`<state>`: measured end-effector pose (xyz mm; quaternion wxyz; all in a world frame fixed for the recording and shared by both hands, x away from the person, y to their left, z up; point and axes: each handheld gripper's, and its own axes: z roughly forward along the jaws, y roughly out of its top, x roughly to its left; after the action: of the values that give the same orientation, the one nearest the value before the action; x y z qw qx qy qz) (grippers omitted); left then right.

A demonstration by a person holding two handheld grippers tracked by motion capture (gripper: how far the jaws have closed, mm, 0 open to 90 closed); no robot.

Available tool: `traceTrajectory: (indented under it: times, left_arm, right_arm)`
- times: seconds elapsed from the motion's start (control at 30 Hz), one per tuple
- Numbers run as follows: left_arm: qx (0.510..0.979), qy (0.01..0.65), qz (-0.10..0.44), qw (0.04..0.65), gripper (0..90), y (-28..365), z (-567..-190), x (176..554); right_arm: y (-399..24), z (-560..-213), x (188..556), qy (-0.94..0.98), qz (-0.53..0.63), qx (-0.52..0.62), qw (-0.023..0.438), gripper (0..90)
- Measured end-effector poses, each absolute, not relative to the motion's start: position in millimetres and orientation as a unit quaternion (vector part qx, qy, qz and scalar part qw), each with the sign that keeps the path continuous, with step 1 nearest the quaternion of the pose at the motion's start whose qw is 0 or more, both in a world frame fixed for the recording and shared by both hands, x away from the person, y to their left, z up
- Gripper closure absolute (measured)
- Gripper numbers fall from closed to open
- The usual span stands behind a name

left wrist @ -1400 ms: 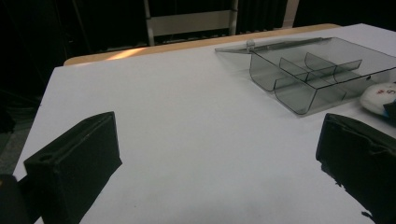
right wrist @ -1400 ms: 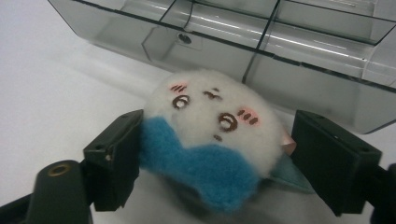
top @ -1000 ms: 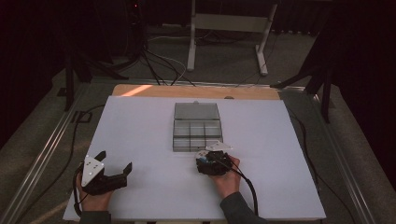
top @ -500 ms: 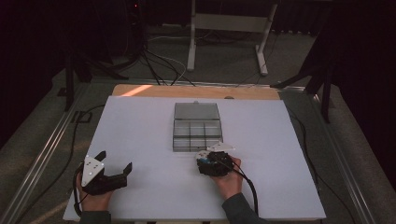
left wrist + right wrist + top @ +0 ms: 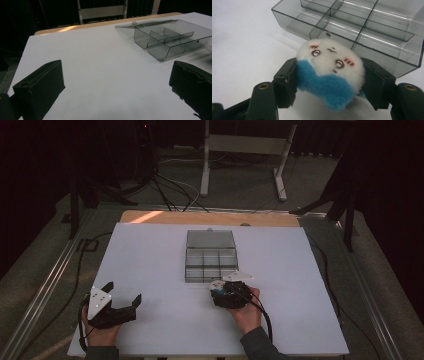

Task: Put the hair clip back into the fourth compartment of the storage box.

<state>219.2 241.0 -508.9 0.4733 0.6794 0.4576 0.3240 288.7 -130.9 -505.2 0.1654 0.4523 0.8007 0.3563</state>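
Note:
A clear grey plastic organiser box (image 5: pixel 210 262) with several compartments lies open in the middle of the white table, its lid (image 5: pixel 210 239) folded back flat. My right gripper (image 5: pixel 223 287) sits just in front of the box's near edge, shut on a small white plush toy (image 5: pixel 329 65) with a blue patch and a stitched face. The box (image 5: pixel 362 27) lies right behind the toy. My left gripper (image 5: pixel 122 295) rests at the table's near left, open, with bare table between its jaws. The box (image 5: pixel 170 40) lies far off to its right.
The white tabletop (image 5: pixel 150 265) has free room on all sides of the box. A wooden strip (image 5: pixel 165 216) runs along the far edge. Beyond it stand a metal stand (image 5: pixel 245 150) and cables on the floor (image 5: pixel 170 190). Rails flank the table (image 5: pixel 45 290).
My right gripper has shifted slightly with the plush toy near the box's front edge. The left gripper has not moved.

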Motion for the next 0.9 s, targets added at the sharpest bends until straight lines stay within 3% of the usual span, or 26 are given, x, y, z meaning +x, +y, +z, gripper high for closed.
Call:
traceTrajectory:
  times: [0.9]
  left_arm:
    - [0.679, 0.459, 0.324, 0.472, 0.7, 242, -509, 219]
  right_arm:
    - [-134, -464, 298, 0.795, 0.378, 0.439, 0.182, 35.4]
